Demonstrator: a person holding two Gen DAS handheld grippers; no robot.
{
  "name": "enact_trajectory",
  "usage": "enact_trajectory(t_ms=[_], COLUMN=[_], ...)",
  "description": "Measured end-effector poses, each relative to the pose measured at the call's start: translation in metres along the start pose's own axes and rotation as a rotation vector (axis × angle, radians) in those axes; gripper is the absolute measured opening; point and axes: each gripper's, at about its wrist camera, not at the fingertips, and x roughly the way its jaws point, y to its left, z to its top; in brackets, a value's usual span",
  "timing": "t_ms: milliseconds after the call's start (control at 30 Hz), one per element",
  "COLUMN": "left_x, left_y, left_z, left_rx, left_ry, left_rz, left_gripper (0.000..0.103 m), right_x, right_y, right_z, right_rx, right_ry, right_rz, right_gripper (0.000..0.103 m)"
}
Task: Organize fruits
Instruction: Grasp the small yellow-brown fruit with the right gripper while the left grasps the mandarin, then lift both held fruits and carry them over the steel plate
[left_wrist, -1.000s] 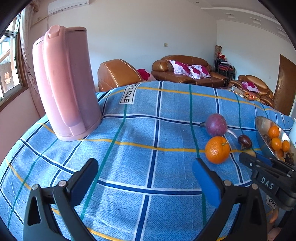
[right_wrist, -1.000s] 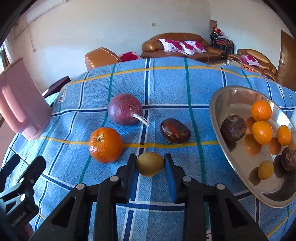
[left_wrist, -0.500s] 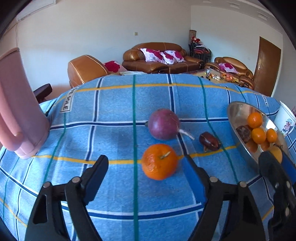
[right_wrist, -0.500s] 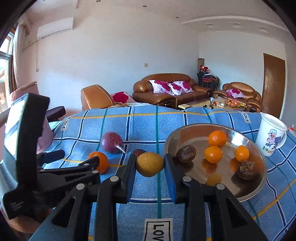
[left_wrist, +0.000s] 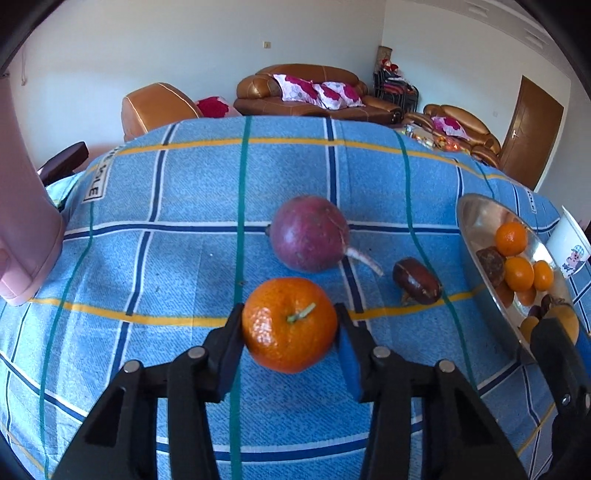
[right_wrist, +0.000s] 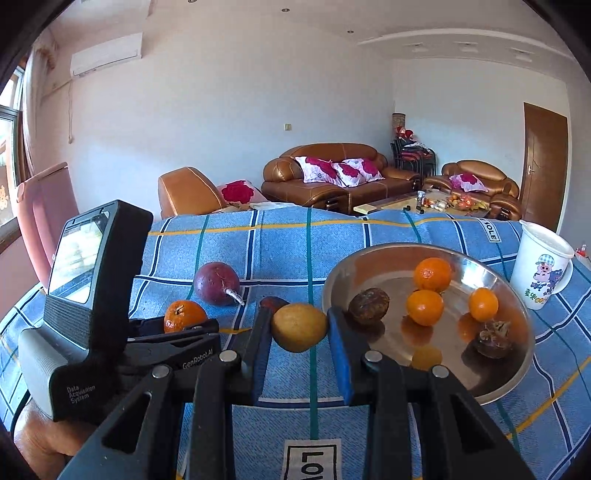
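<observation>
Since the prior frame the left tongs (left_wrist: 290, 332) had closed onto the orange (left_wrist: 290, 329) on the desk (left_wrist: 147, 266), while the right tongs (right_wrist: 298, 328), held level, clamped the yellow fruit (right_wrist: 299, 326) just beside the steel plate (right_wrist: 517, 354).

The left gripper (left_wrist: 290, 332) has been closed from wide open onto the orange (left_wrist: 290, 325); the yellow fruit (right_wrist: 299, 326) has been lifted off the cloth.

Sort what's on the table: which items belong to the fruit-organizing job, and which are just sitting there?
Job:
- tangerine in the left gripper
- yellow fruit in the right gripper
- purple fruit and brown fruit on the cloth
- metal bowl holding fruit

Lying about:
- pink jug
- cartoon cup
</observation>
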Motion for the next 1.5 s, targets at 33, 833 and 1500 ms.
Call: enact_trajectory(t_ms=[33, 833, 1500], left_x=[-0.007, -0.087, -0.107], left_y=[0.002, 0.001, -0.035], left_z=[-0.001, -0.048, -0.071], left_rx=[-0.006, -0.013, 0.043], left_ry=[-0.030, -0.291, -0.303], left_rz=[0.011, 0.144, 0.155], left_gripper=[0.048, 0.048, 0.048], right_x=[-0.001, -0.030, -0.052], right_y=[0.001, 0.002, -0.029], right_z=[0.000, -0.010, -0.018], right_rx=[-0.001, -0.045, -0.058], right_ry=[-0.003, -0.065, -0.076], right_rz=[-0.002, -0.042, -0.108], right_gripper=[0.032, 0.032, 0.032])
